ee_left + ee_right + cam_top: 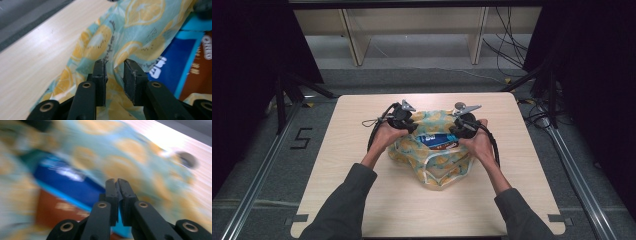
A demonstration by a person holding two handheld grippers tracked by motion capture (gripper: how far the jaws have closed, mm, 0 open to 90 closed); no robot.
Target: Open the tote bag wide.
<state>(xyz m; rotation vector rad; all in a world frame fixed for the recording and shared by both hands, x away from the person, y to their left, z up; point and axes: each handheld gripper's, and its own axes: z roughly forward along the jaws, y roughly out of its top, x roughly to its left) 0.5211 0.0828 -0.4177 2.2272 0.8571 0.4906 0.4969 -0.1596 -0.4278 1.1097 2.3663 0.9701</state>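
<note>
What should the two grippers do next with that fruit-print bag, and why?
Probably close the left gripper on the fold of the bag between its open jaws: the right gripper looks shut on the other edge, and the blue packet sits inside.

Even overhead light falls on the pale table (362,200) while the surroundings to left and right stay near black, the left gripper view is sharp with soft glare on the wood, and the right gripper view smears the fruit-print bag (130,167) with motion blur.
</note>
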